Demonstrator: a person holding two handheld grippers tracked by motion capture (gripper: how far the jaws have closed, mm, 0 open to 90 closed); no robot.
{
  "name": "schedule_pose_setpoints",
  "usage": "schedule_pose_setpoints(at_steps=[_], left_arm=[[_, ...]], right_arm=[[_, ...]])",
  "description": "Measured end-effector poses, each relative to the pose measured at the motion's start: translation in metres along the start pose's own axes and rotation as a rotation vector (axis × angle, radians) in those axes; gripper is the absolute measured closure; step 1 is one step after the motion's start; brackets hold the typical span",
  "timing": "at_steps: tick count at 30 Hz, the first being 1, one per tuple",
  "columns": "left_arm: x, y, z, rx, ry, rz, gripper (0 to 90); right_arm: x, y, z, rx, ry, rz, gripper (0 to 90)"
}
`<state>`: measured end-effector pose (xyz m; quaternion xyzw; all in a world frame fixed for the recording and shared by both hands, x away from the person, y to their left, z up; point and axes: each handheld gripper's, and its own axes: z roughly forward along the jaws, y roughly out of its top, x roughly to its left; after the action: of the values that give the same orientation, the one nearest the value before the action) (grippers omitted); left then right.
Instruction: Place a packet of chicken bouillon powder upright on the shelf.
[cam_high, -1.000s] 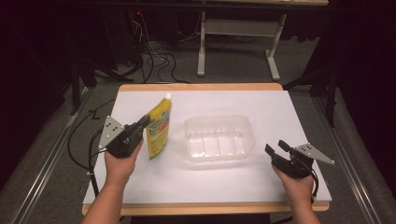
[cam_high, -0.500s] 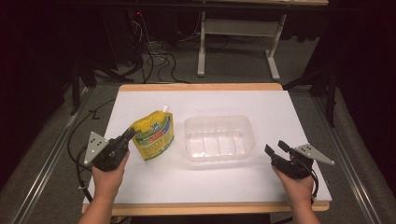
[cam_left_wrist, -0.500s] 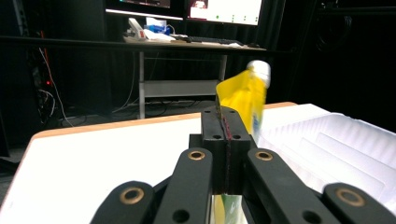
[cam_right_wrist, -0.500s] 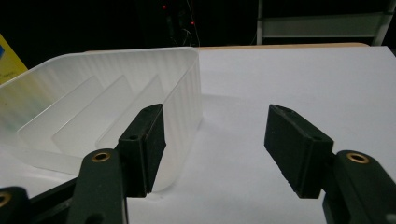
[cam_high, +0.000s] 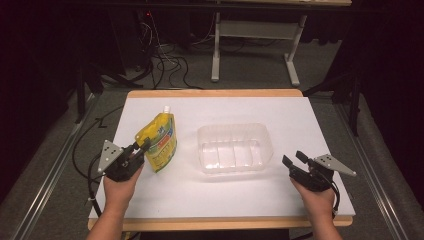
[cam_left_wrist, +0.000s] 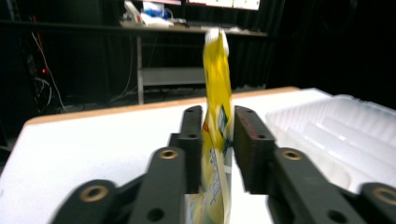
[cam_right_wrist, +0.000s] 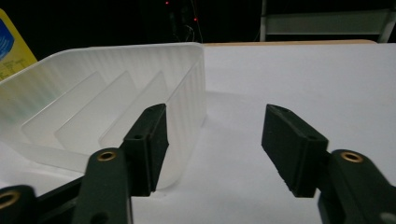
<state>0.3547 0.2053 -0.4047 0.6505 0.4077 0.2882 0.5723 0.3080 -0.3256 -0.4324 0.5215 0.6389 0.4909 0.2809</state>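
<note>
One clear tray (cam_high: 235, 150), yellow pouch (cam_high: 159, 140) beside it

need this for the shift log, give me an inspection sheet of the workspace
surface: white table top with a wooden edge, bare apart from the job's things
job's things: yellow spouted pouch held upright, left of the clear plastic tray; tray looks empty
clutter: nothing seen
grippers: left tongs shut on the pouch's lower part; right tongs open, holding nothing, just off the tray's corner
cables: one trails from each gripper; the left one loops off the table's left side; a tangle on the floor behind the table
surroundings: dark room, grey carpet, white desk frame behind
</note>
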Motion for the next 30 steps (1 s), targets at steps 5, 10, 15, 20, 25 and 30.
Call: schedule_pose_setpoints(at_steps=[5,10,15,20,25,30], left_arm=[[-0.005,-0.003,0.016,0.051,0.008,0.038,81.6],[-0.010,-0.003,0.017,0.048,0.023,0.051,90.0],[-0.009,-0.002,0.014,0.037,0.021,0.040,90.0],[-0.008,0.002,0.006,0.015,0.027,0.029,90.0],[-0.006,0.007,-0.004,-0.012,0.025,0.021,90.0],[-0.009,0.022,-0.017,-0.055,0.013,0.011,90.0]], right_arm=[[0.009,0.002,0.015,0.062,-0.027,-0.049,81.9],[0.013,0.006,0.050,0.143,-0.060,-0.076,90.0],[0.024,0.000,0.060,0.178,-0.021,-0.132,90.0],[0.037,-0.002,0.058,0.175,0.015,-0.151,90.0],[0.051,-0.003,0.059,0.177,0.035,-0.171,90.0],[0.057,-0.001,0.066,0.171,0.057,-0.177,90.0]])
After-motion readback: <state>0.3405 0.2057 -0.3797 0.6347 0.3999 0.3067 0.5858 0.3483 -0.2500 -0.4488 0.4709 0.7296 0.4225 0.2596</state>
